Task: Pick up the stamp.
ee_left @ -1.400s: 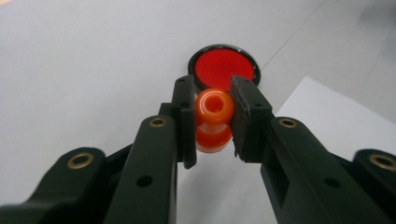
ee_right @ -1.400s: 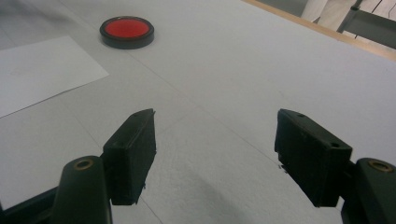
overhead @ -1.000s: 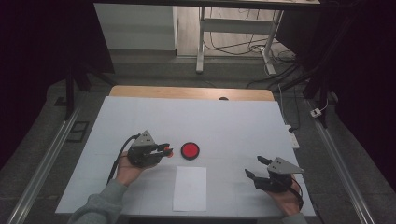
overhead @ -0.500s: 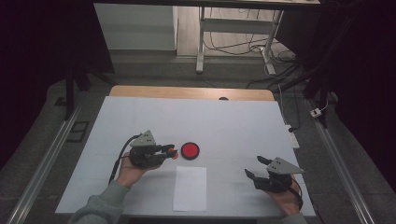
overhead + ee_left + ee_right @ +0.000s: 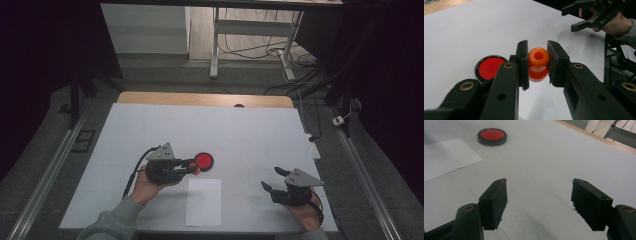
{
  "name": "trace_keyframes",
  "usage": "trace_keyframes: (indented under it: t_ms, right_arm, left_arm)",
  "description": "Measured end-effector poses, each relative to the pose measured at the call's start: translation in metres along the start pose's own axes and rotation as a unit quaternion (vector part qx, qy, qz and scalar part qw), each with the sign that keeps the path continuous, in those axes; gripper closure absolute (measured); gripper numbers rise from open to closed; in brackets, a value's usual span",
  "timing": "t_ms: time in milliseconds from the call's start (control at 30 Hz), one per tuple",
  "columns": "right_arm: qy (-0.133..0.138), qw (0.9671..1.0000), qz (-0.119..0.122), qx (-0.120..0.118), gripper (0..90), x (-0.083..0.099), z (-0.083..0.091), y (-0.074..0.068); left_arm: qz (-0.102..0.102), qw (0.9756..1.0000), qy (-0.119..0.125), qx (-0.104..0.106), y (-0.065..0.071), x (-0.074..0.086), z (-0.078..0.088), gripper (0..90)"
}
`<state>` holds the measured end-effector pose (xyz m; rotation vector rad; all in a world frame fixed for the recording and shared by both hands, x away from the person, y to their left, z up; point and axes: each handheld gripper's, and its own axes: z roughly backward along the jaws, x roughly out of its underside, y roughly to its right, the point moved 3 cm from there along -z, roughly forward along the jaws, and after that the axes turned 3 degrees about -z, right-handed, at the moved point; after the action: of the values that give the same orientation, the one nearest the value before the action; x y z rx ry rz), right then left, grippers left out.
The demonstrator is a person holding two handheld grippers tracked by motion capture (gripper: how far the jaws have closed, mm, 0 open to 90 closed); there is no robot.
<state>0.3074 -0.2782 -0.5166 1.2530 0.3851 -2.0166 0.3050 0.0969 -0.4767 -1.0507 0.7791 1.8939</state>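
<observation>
Presently, an orange spool-shaped piece [image 5: 538, 63] is clamped between the two black jaws of the left gripper [image 5: 192, 167]; both pads are pressed against its sides, and its hollow end is turned toward the camera of the left gripper view. The piece is held above the white table [image 5: 250, 135], just beside the red disc [image 5: 204, 160], which is taken as the landmark. In the left gripper view, the red disc [image 5: 489, 68] is seen lying flat in its black rim, immediately left of the held piece. A white paper sheet [image 5: 203, 201] is laid flat on the table, on the person's side of the disc and near it. The right gripper [image 5: 272, 179] is held well apart from the disc, toward the table's right edge, with its jaws spread wide and nothing between them.
</observation>
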Motion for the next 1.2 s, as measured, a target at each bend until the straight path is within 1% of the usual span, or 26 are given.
trace_keyframes:
  t_ms: [233,600,833,1033,1200]
  right_arm:
    - [0.000,1.0000,0.001,-0.001,28.2,0.000,-0.001,-0.001]
    - [-0.002,1.0000,0.002,0.001,28.2,0.000,-0.001,-0.002]
    - [0.002,1.0000,0.000,-0.001,28.1,0.000,-0.001,-0.002]
    - [0.002,1.0000,0.002,0.003,28.2,-0.001,0.000,-0.002]
    - [0.003,1.0000,0.001,0.000,28.0,-0.001,0.000,-0.002]
  left_arm:
    - [-0.007,0.9999,-0.004,0.012,0.008,-0.003,-0.008,72.4]
    - [-0.015,0.9994,-0.013,0.026,0.015,-0.005,-0.019,72.4]
    - [-0.014,0.9994,-0.013,0.028,0.015,-0.006,-0.021,72.4]
    - [-0.012,0.9995,-0.013,0.027,0.014,-0.006,-0.020,72.4]
    - [-0.012,0.9995,-0.012,0.025,0.014,-0.005,-0.021,72.4]
